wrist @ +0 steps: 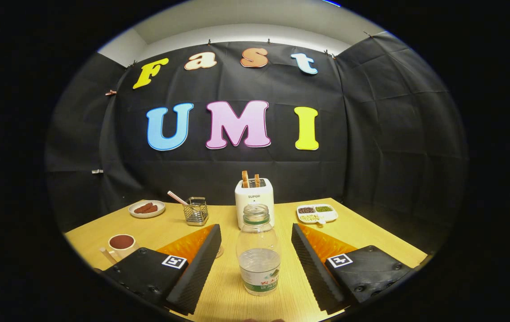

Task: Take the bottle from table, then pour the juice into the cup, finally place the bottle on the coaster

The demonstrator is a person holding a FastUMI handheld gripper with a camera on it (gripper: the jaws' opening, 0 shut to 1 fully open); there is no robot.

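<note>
Tabletop (237, 304): bottle (258, 250) between wide-apart jaws, untouched.

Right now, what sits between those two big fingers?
In the gripper view, the open bottle stands upright on the wooden table between the gripper fingers, which are spread wide and not touching it.

One bottle (258, 250), clear and uncapped, standing between the two spread fingers of one gripper (255, 261), touching neither. One toaster (254, 200) beyond it, with two slices of toast (250, 179) in its slots. One small wire basket (196, 211) holding one striped stick. One round plate (146, 209) with brown pieces, their number hard to tell. One divided dish (317, 213) with three compartments. One cup (121, 243) with brown contents. One wooden table (362, 232).
</note>
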